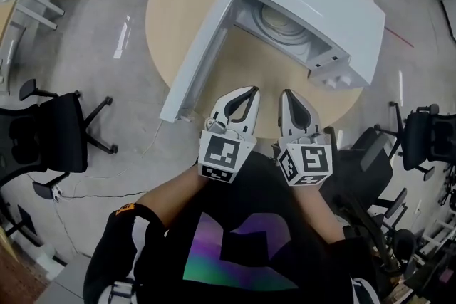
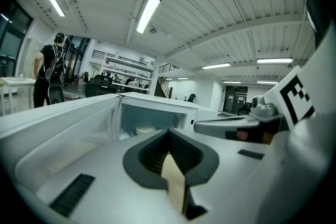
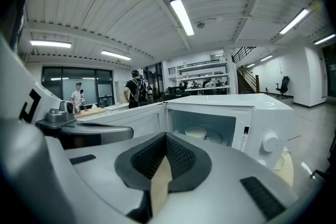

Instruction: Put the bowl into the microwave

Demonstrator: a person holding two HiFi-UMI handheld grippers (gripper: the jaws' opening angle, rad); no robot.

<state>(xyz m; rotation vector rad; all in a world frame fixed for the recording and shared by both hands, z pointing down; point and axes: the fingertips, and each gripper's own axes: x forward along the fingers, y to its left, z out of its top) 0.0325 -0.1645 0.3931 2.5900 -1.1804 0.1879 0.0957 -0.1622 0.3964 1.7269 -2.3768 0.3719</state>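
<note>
Bowl (inside microwave) beyond right gripper

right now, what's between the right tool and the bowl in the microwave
Only a bare strip of table, as the head view shows; the right gripper view sees straight from the right tool to the bowl in the open microwave.
</note>
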